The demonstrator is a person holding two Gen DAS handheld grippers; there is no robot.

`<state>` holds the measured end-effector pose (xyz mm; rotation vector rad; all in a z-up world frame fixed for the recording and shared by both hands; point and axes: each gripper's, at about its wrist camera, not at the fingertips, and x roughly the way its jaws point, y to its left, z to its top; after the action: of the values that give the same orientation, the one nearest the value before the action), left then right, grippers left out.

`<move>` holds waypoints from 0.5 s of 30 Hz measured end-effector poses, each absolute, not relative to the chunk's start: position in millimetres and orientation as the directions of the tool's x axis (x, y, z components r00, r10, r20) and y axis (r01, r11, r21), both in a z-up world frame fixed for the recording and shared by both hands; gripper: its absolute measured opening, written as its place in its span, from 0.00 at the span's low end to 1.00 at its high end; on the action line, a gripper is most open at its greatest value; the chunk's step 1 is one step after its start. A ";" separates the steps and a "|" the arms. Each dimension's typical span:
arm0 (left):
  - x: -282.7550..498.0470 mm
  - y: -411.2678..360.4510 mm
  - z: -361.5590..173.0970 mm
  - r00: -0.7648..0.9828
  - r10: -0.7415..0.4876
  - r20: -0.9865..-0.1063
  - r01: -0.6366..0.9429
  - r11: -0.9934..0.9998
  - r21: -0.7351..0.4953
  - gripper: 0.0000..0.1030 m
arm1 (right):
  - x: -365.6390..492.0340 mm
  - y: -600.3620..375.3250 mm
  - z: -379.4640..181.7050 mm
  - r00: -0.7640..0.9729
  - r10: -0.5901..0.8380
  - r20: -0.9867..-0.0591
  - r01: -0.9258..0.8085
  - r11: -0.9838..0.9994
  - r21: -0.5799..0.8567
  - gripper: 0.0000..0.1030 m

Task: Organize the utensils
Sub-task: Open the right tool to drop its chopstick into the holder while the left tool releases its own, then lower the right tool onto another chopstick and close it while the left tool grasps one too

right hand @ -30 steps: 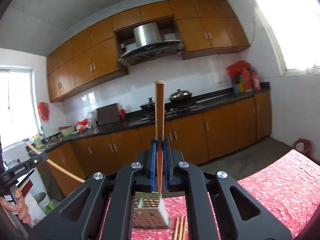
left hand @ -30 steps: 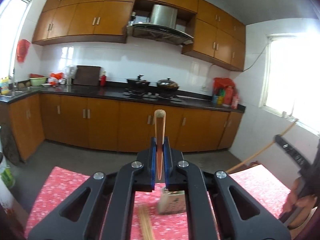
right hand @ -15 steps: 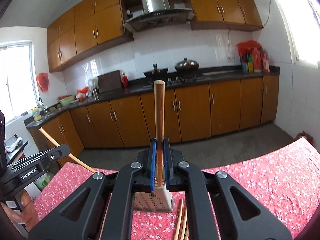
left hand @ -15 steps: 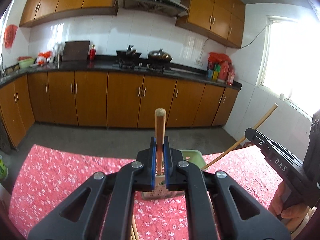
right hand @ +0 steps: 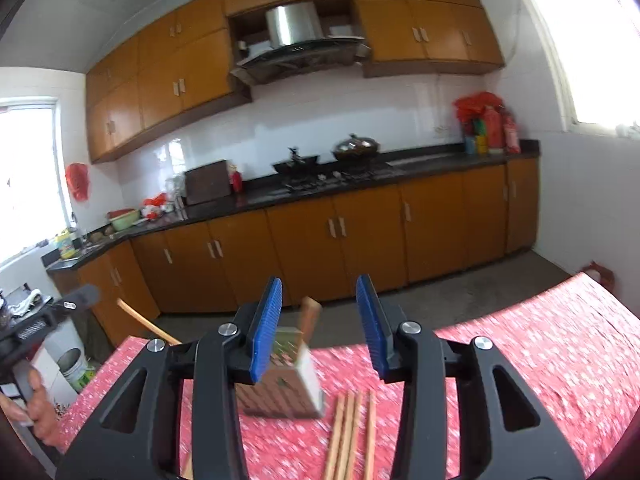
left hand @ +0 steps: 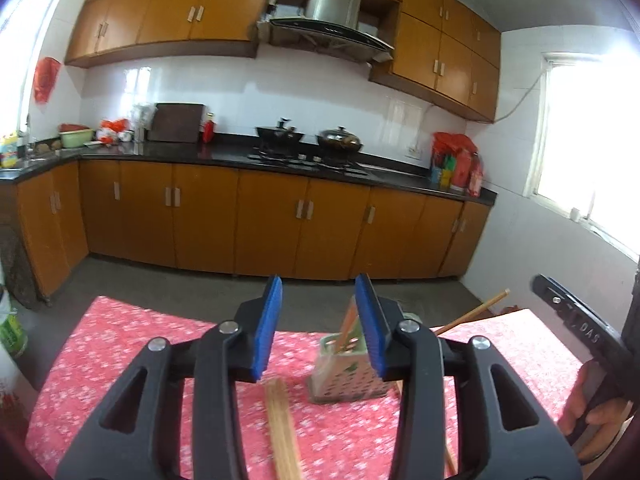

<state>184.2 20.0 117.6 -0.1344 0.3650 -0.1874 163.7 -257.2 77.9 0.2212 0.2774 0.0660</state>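
A perforated utensil holder stands on the red flowered tablecloth, with chopsticks standing in it. It also shows in the right wrist view with a chopstick sticking up. My left gripper is open and empty just above and left of the holder. My right gripper is open and empty above the holder. Loose chopsticks lie on the cloth in front of the holder and beside it. The other gripper shows at the right edge.
Wooden kitchen cabinets and a black counter with pots stand behind the table. A white bucket stands on the floor at the table's left. A hand holds the other gripper at the left edge.
Both grippers held an upright chopstick; both have opened and let go. The chopsticks now stand in the holder. Both cameras have tilted up again.
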 end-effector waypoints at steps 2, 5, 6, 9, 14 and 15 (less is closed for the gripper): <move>172.9 31.1 104.1 0.916 -0.168 -0.364 0.120 0.981 -0.151 0.39 | 161.3 -268.6 55.9 0.941 0.068 -0.331 0.010 0.974 0.228 0.39; 168.0 45.1 77.1 0.893 -0.125 -0.432 0.075 0.988 -0.132 0.40 | 166.9 -279.9 11.7 0.887 0.057 -0.459 0.055 0.972 0.228 0.39; 169.3 49.4 58.2 0.870 -0.114 -0.480 0.059 0.990 -0.129 0.40 | 170.7 -281.4 -11.1 0.848 0.065 -0.525 0.068 0.971 0.231 0.39; 172.0 56.8 17.6 0.811 -0.100 -0.576 0.031 0.991 -0.129 0.40 | 177.3 -274.8 -66.8 0.738 0.132 -0.661 0.052 0.967 0.251 0.27; 165.9 49.5 -38.3 0.726 -0.129 -0.675 0.050 0.990 -0.135 0.39 | 179.1 -251.4 -112.6 0.652 0.131 -0.746 0.028 0.980 0.197 0.27; 164.1 46.7 -44.7 0.718 -0.135 -0.683 0.057 0.989 -0.136 0.39 | 179.5 -249.0 -119.5 0.642 0.126 -0.756 0.027 0.982 0.187 0.27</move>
<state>164.1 46.7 -44.7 -0.1079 0.7635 -0.1063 179.5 -249.0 -119.5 0.1879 0.8732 0.0567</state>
